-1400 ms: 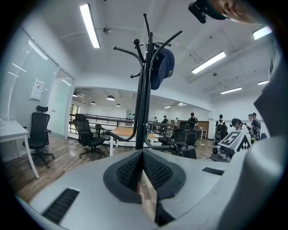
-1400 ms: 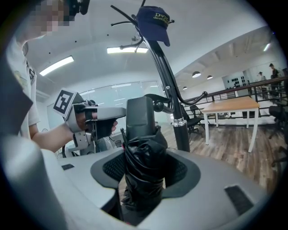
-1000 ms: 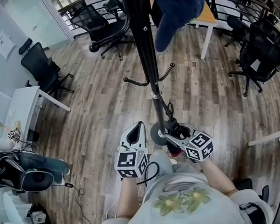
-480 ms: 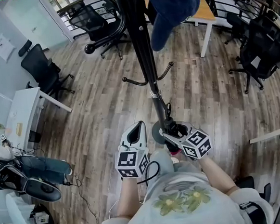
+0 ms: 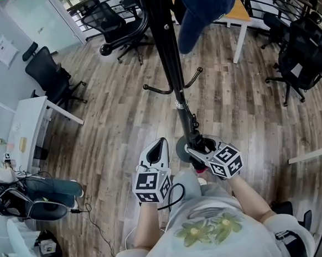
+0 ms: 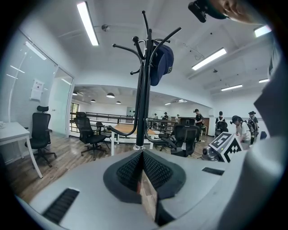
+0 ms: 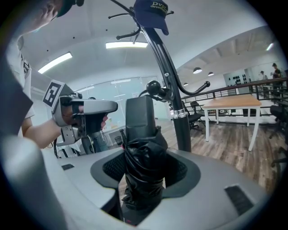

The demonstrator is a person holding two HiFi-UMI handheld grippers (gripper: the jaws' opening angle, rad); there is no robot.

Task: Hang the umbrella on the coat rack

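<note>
Now, left claw (image 5: 160,146): jaws clenched pad to pad, nothing between them; it hangs just left of the rack's foot and carries no load.
Coat rack (image 5: 169,58): black pole straight ahead of both claws; from the left claw it rises dead centre (image 6: 141,103), from the right claw just behind the umbrella and a little right (image 7: 173,92).
Blue cap (image 6: 161,63): on an upper arm, high above both claws; that peg is taken.
Right claw (image 5: 199,151): grasping the umbrella, pads pressed on the folded black fabric (image 7: 144,173).
Umbrella (image 7: 143,155): long axis upright across the jaws, roughly parallel to the pole; squared top end above the claw, lower end below it. In the head view it sits close against the pole's lower part (image 5: 202,145).
Lower hook (image 7: 203,85): above and ahead of the right claw, right of the pole; bare.
Nearer hand: the right, and it has the load.
Judgement: the move looks like up and forward from the right claw; which part of the umbrella can catch the hook I cannot tell.
</note>
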